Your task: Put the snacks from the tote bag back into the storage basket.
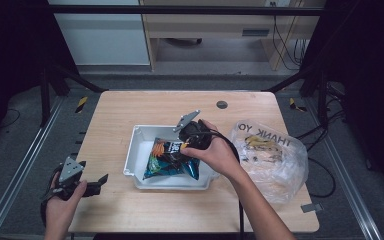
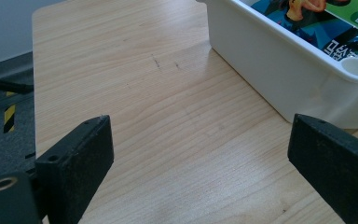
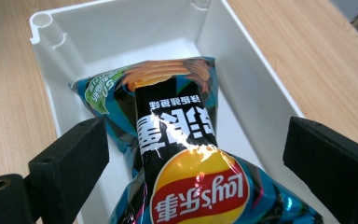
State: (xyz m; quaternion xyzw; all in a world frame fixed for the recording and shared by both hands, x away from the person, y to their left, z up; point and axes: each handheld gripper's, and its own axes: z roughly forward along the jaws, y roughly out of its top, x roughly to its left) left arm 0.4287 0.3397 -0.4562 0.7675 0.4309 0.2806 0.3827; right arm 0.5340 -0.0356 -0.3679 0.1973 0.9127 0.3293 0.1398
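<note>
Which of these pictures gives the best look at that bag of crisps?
The right gripper view: the bag of crisps lies close up in the white tub, its print readable. The high view shows the whole bag, small and partly behind a hand. The left gripper view catches one corner over the tub's rim.

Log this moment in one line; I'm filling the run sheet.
right hand-held gripper: open above chip bag | chip bag: in white bin | left hand-held gripper: open

Chip bag [image 3: 186, 154] bottom cut off below
</note>
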